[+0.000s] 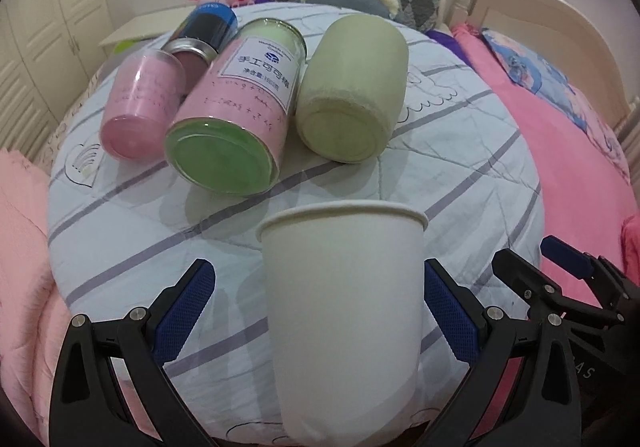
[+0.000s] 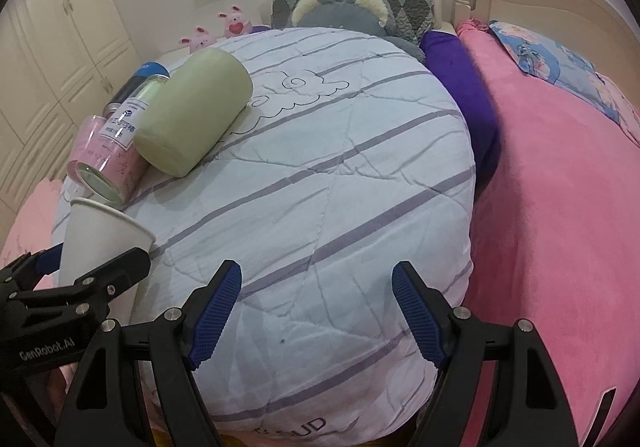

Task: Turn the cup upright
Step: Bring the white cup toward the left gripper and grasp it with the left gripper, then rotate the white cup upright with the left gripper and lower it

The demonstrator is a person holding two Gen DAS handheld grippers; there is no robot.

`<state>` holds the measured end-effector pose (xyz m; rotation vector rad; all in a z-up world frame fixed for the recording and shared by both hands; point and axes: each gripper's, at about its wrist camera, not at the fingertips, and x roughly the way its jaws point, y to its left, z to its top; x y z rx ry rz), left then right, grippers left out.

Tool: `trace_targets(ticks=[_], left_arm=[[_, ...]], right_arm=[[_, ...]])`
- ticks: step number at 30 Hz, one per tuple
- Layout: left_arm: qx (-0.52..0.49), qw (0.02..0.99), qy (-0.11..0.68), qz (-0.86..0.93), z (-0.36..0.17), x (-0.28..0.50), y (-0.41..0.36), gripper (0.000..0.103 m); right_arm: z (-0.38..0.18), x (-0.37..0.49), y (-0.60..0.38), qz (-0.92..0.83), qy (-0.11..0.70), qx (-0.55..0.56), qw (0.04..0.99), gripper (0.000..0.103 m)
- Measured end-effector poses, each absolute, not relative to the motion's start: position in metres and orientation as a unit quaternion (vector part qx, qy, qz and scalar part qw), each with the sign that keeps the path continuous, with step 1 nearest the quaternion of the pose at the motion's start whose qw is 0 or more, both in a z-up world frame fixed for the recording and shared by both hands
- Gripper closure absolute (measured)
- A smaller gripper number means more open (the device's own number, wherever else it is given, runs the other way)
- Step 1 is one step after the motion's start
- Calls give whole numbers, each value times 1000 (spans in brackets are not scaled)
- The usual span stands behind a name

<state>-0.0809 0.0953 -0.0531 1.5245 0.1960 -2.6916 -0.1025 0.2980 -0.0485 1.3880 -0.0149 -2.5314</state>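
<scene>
A plain white paper cup [image 1: 344,311] stands rim-up at lower centre, between the left gripper's [image 1: 318,317] wide-open fingers. The right gripper [image 2: 316,311] gapes wide, empty, over the striped quilt [image 2: 340,175] on the bed.

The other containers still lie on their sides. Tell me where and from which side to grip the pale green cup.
Grip the pale green cup across its round side wall near the middle, coming from above with fingers on either flank. It lies on its side on the quilt, base toward the cameras, and the labelled jar lies close along its left, so room there is tight.
</scene>
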Motion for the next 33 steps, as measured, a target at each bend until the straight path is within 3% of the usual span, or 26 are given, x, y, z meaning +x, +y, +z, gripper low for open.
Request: trace_targets(ticks=[1,2,3,4,33], left_arm=[[493,21,64,-867,-54,-82,96,1],[494,19,65,-867,-55,-83,96,10],[496,20,65,-866,-55,-84,97,32],[503,23,64,-861,-56,-85,97,35],[426,21,5,-904,-23,-85,113,35]], right_arm=[[-50,-104,299,-869,-7,478,128,24],[-51,-105,300,-868,-9,480,129,24],[-51,-106,301,-868,-11,480,129,24],[-52,-107,302,-867,-13,480,130,24],[-53,-108,308,-867,-26,485,115,24]])
